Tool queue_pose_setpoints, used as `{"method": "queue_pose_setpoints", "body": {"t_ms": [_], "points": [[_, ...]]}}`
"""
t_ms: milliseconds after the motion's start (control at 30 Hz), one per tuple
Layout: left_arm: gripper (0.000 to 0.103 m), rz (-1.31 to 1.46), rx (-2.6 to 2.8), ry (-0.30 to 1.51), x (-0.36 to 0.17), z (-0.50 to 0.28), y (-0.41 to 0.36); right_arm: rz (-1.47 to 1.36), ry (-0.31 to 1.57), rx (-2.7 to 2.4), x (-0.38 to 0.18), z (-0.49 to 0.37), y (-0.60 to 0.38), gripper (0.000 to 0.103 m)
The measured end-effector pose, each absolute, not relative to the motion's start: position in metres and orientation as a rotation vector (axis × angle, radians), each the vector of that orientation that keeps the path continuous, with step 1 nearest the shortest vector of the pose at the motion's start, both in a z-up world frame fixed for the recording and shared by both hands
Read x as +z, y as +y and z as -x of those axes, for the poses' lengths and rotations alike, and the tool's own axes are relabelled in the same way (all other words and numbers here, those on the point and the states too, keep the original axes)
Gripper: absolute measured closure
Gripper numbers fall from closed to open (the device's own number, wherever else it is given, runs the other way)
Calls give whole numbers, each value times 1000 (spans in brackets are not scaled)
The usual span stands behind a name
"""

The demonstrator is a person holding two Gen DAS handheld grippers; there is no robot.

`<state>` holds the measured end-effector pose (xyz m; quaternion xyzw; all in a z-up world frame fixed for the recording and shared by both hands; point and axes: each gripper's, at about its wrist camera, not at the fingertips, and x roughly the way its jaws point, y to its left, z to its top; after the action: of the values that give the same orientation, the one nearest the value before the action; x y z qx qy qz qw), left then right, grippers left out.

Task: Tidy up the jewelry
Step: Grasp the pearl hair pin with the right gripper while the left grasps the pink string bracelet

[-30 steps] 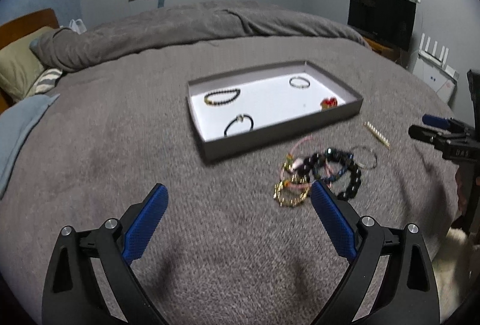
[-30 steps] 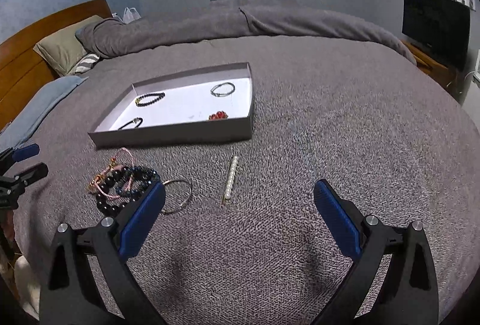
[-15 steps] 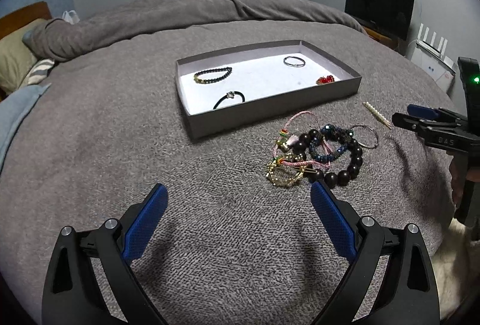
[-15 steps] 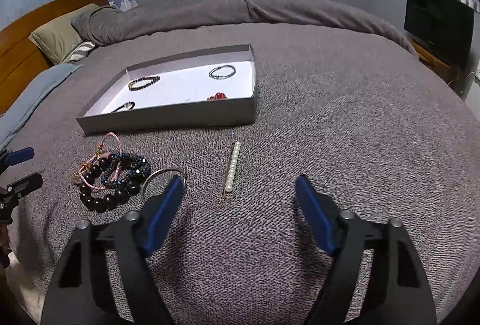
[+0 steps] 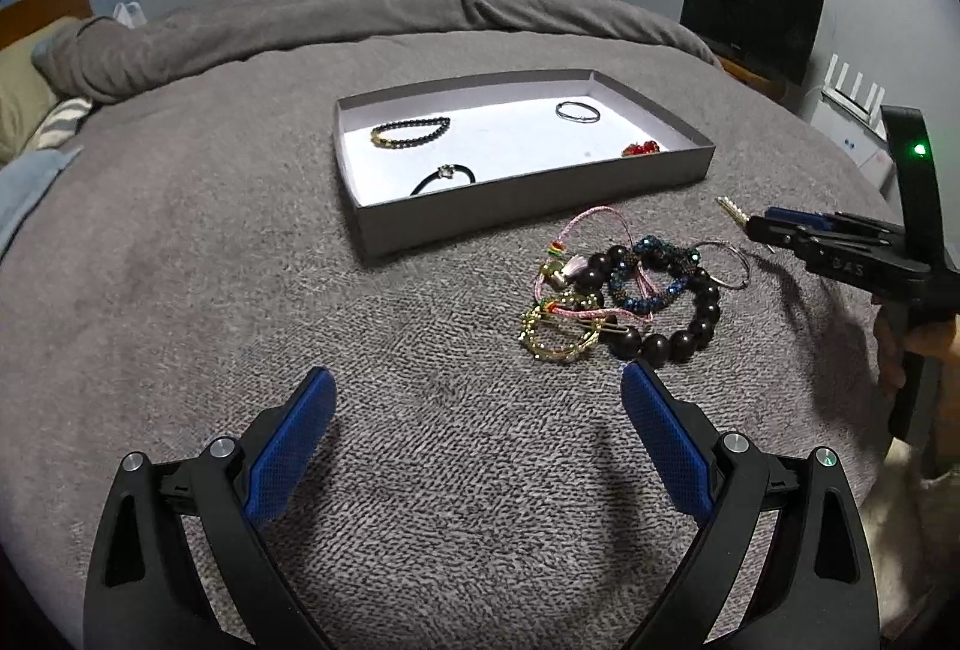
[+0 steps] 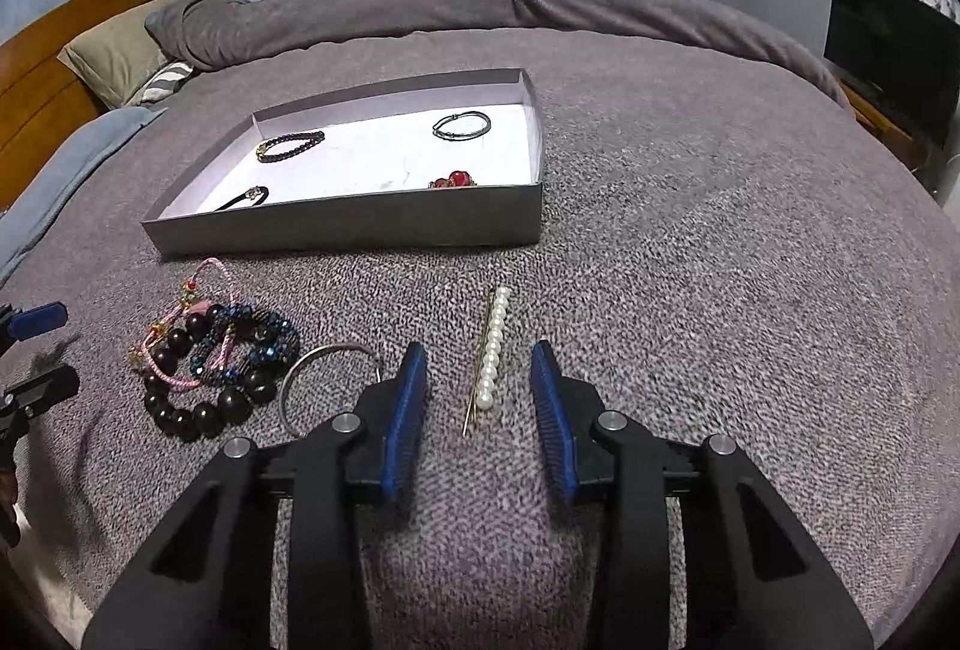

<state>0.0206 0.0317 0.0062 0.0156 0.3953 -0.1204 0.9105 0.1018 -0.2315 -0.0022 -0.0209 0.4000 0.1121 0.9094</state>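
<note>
Pearl-beaded hair pin [image 6: 494, 350] lies on the grey bed [image 6: 690, 260], long axis running straight away between the right tongs [image 6: 480, 392], just narrowing, not yet touching; left tongs [image 5: 474, 428] stand spread, farther off.

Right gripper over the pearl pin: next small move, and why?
Probably ease the right gripper down and finish closing on the pearl hairpin. Its jaws have just been closing and the pin lies between them on the blanket, pads not yet touching. Then on to the tray.
</note>
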Motion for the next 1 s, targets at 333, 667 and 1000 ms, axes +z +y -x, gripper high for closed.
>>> {"method": "queue_pose_setpoints", "body": {"t_ms": [333,667,1000], "points": [[10,-61,-271,823,-1,-25,27,60,858,223,-12,-122,-224,72],[11,-52,-305,836,-4,-33,21,38,853,235,-18,-123,-229,95],[24,5,-375,797,18,-63,6,8,820,260,-10,-108,-240,95]]}}
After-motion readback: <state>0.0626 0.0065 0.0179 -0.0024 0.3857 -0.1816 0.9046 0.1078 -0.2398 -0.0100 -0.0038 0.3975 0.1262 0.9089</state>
